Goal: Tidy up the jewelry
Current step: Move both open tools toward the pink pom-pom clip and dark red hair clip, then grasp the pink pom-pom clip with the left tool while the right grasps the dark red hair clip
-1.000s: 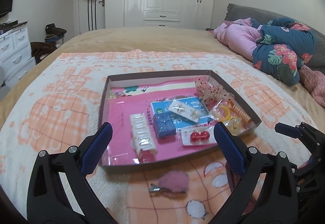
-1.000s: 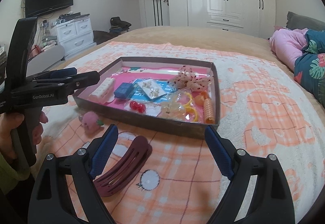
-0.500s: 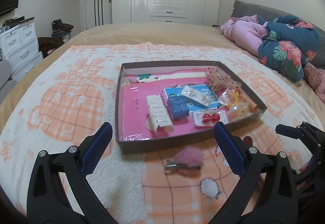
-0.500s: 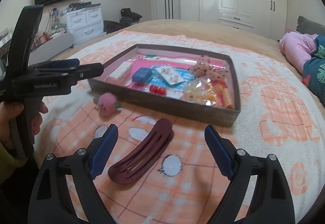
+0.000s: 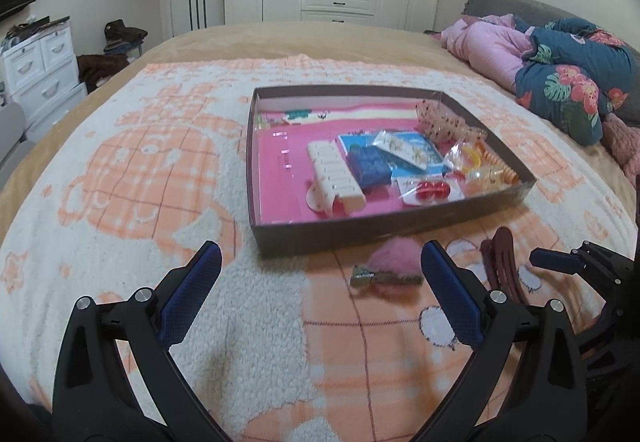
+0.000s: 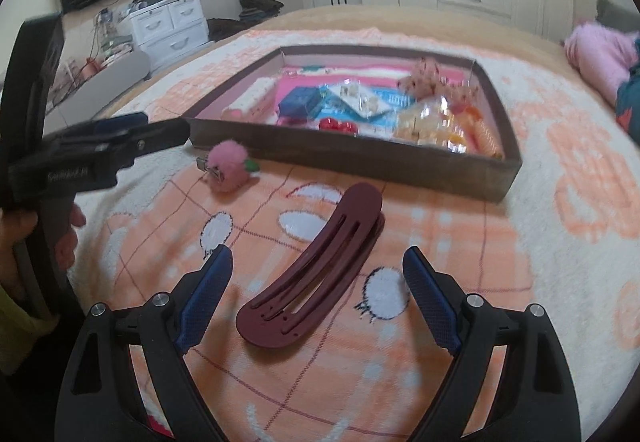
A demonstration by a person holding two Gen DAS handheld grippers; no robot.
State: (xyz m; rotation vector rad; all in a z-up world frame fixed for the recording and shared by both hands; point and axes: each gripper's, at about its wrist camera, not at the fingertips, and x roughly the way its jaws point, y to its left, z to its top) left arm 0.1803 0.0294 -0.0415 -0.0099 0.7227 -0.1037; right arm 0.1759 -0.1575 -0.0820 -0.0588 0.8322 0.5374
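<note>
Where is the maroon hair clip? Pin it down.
In the right wrist view, the maroon hair clip lies on the blanket, outside the tray, between the open right gripper's fingers.

In the left wrist view we lose part of the dark red hair clip (image 5: 502,266) behind our right finger (image 5: 450,300), and that same finger covers the right end of the pink fluffy clip (image 5: 390,262). The right gripper (image 5: 568,266) is cut off by the frame's right edge, so we cannot judge its spread there. In the right wrist view the contents of the tray (image 6: 352,157) ahead of us are blurred; the clear packets (image 6: 432,117) beyond our right finger are too smeared to tell apart. The printed lettering on the left gripper (image 6: 132,137), off to our left, is unreadable, and the hand (image 6: 24,242) holding it runs off the frame.
</note>
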